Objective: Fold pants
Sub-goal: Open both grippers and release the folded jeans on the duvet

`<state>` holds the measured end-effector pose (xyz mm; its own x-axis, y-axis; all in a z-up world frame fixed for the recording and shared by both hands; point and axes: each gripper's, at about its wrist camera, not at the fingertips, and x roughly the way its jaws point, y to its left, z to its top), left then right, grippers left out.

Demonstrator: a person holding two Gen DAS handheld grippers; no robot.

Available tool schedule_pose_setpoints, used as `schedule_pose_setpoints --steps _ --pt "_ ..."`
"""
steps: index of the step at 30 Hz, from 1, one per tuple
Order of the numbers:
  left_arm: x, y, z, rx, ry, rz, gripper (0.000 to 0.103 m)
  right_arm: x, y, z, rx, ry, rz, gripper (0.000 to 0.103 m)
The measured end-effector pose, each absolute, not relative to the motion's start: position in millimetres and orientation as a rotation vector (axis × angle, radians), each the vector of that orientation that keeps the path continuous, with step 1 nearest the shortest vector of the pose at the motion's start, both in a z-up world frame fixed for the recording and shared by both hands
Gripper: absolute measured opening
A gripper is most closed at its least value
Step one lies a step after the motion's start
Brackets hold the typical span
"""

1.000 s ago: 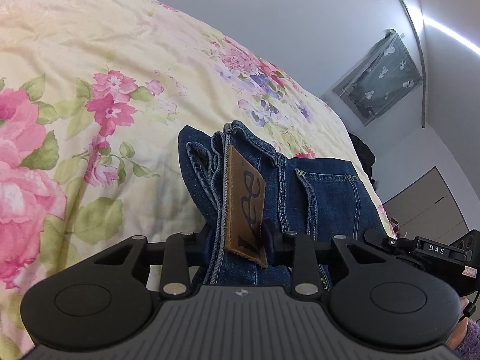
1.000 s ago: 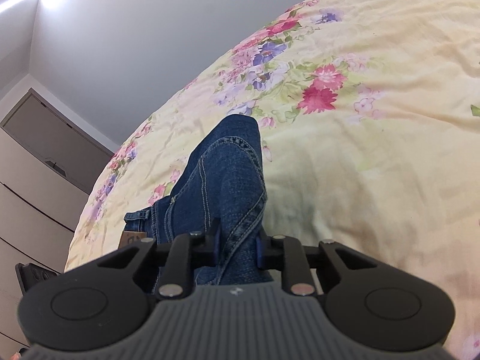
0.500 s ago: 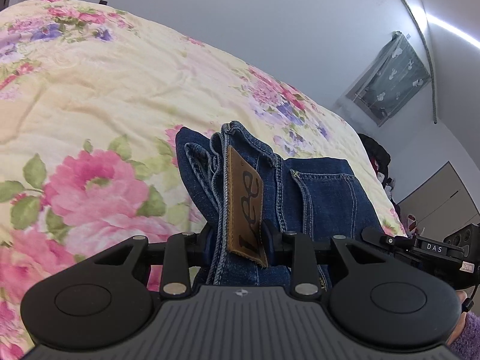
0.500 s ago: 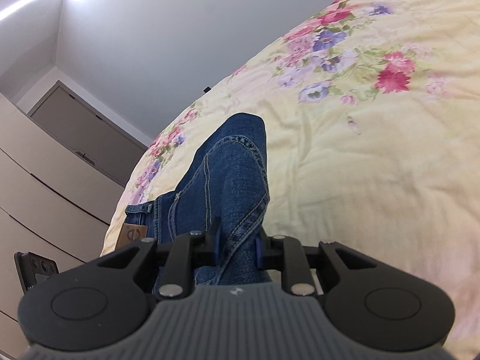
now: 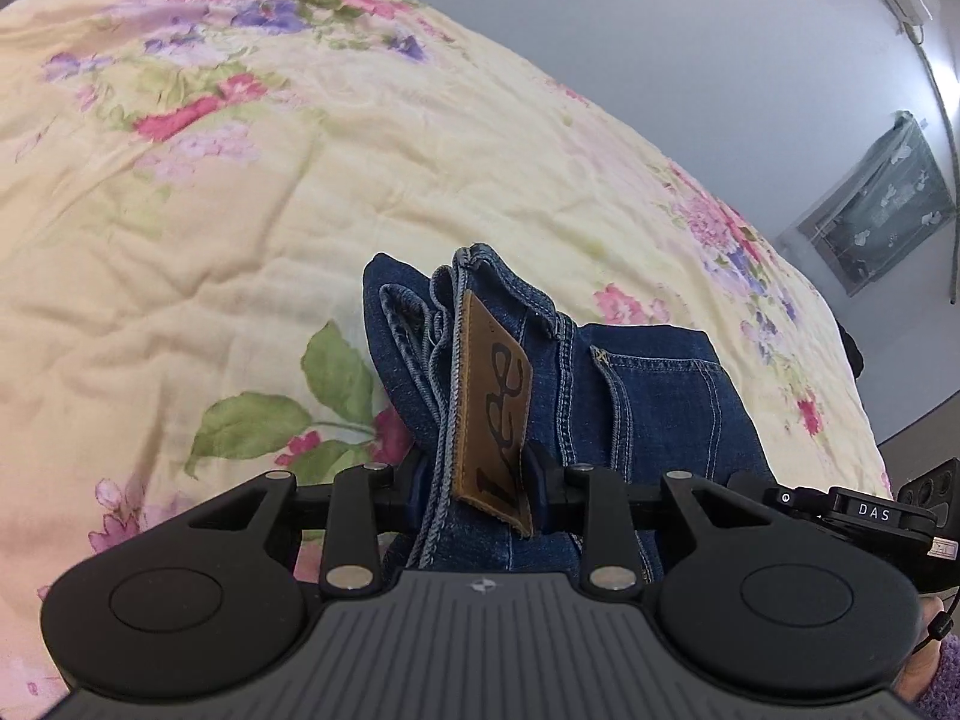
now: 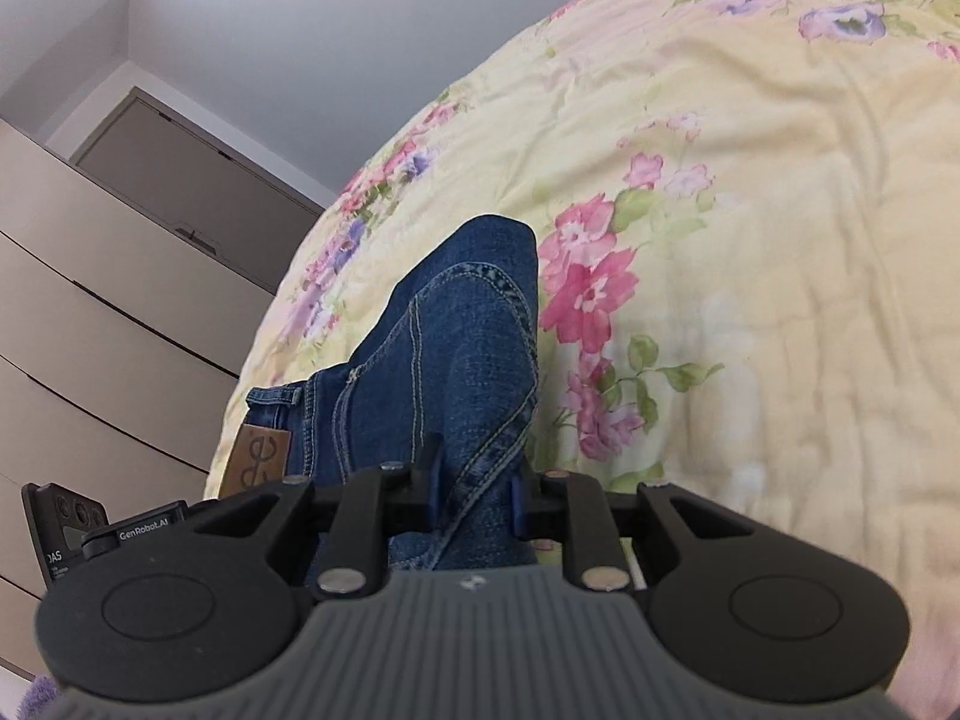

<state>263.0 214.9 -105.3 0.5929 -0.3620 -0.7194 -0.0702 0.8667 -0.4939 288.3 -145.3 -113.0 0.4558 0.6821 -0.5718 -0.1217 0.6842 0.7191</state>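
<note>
Nearest, my left gripper pinches the bunched waistband of the jeans, its fingers clamped either side of the brown leather patch. My right gripper pinches a thick gather of the same denim, at what appears to be the leg end. The jeans hang doubled between my two grips, lifted above the floral quilt, which runs off toward the far edge of the bed. Beyond stand pale drawers.

Risk, as I judge it: the stacked layers may slide unevenly out of either pinch, or land skewed and creased if one gripper drops ahead of the other.

Against the earlier frames, both grips are unchanged, but the quilt's flowers have shifted beneath them: I have carried the jeans sideways across the bed.
</note>
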Motion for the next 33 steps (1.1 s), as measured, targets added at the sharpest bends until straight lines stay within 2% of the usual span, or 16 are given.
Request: schedule_pose_setpoints --steps 1,5,7,8,9,11,14,17,21,26,33 --pt "264.4 215.5 -114.9 -0.510 0.945 -0.169 0.038 291.8 -142.0 -120.2 0.641 0.999 0.531 0.016" --pt "265.0 218.3 -129.8 -0.489 0.957 -0.138 0.060 298.7 -136.1 -137.1 0.573 1.043 0.482 0.019" --pt "264.6 219.4 -125.9 -0.484 0.968 -0.130 0.064 298.4 -133.8 -135.3 0.539 1.046 0.467 0.023" --pt "262.2 218.1 -121.6 -0.465 0.970 -0.127 0.065 297.9 -132.1 -132.7 0.517 1.048 0.459 0.025" --pt "259.8 215.3 -115.0 -0.437 0.970 -0.115 0.065 297.7 -128.7 -129.1 0.483 1.051 0.444 0.034" --pt "250.7 206.3 -96.3 -0.340 0.940 -0.066 0.064 291.3 -124.6 -117.2 0.396 1.035 0.416 0.035" --pt "227.1 187.9 -57.5 -0.193 0.849 -0.056 0.064 274.2 -124.3 -90.2 0.296 0.954 0.400 0.046" --pt "193.7 165.4 -21.7 -0.118 0.767 -0.053 0.064 245.8 -127.0 -58.2 0.248 0.873 0.428 0.048" --pt "148.8 131.0 4.3 -0.037 0.696 0.008 0.064 195.3 -127.2 -22.9 0.183 0.790 0.430 0.058" --pt "103.5 102.0 12.9 -0.021 0.669 0.074 0.088 128.2 -127.3 -4.8 0.107 0.730 0.399 0.060" --pt "64.6 74.7 11.8 -0.042 0.688 0.099 0.088 58.3 -132.4 5.1 0.086 0.670 0.378 0.062"
